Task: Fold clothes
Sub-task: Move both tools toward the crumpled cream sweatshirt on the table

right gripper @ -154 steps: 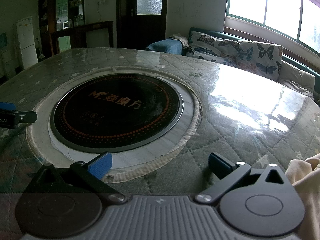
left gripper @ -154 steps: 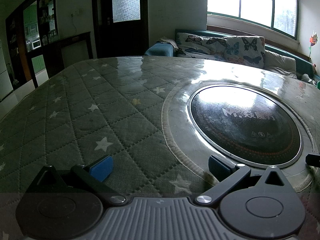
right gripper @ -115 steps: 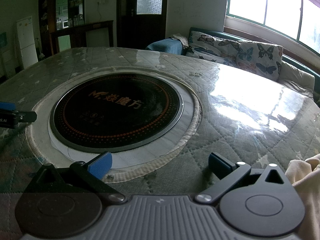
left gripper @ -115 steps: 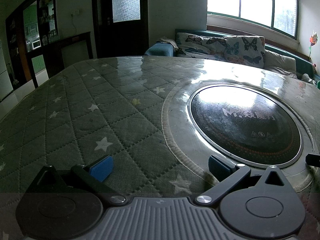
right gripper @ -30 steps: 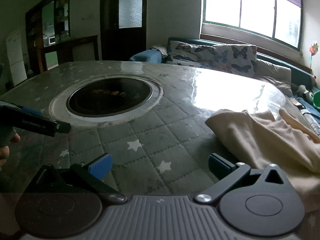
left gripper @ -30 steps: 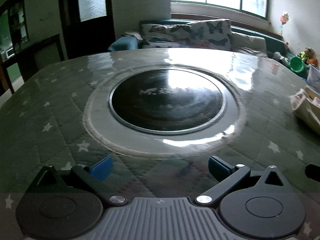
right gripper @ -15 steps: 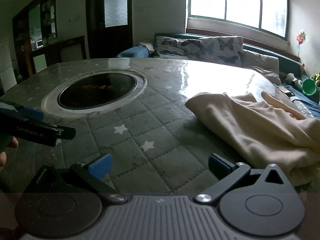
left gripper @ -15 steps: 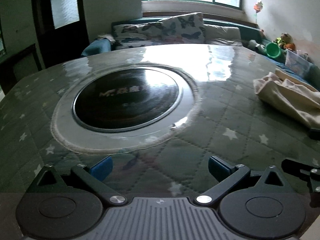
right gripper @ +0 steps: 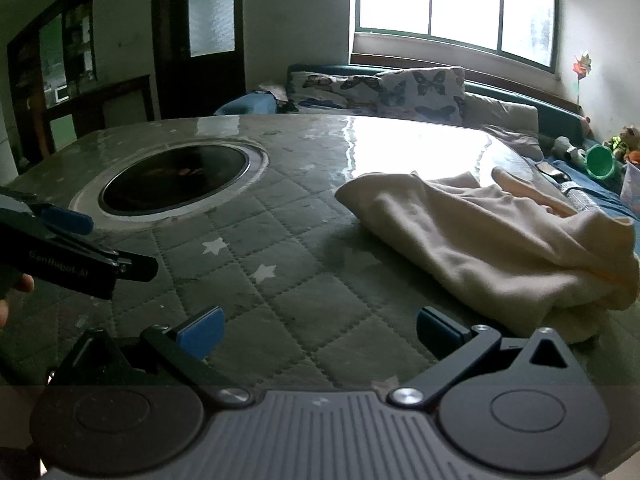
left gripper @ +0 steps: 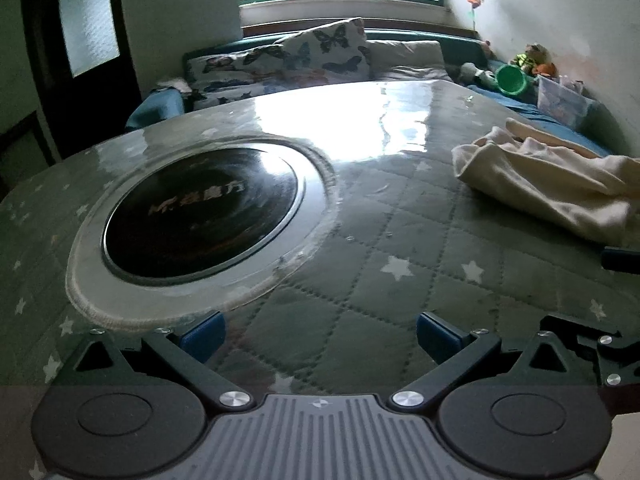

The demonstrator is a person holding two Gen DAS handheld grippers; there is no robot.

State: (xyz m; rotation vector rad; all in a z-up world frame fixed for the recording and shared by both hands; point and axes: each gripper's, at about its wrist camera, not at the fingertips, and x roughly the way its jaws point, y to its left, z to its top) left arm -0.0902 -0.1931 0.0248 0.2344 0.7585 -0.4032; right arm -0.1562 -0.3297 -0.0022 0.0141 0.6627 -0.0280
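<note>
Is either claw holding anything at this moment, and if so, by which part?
Nothing is held. The left claw and right claw are both open and empty; the cream garment lies crumpled on the table, untouched.

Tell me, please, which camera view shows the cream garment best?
The right wrist view: the cream garment lies crumpled across the right of the picture, nearly whole. The left wrist view shows it farther off, at the right edge, where the picture cuts it off.
</note>
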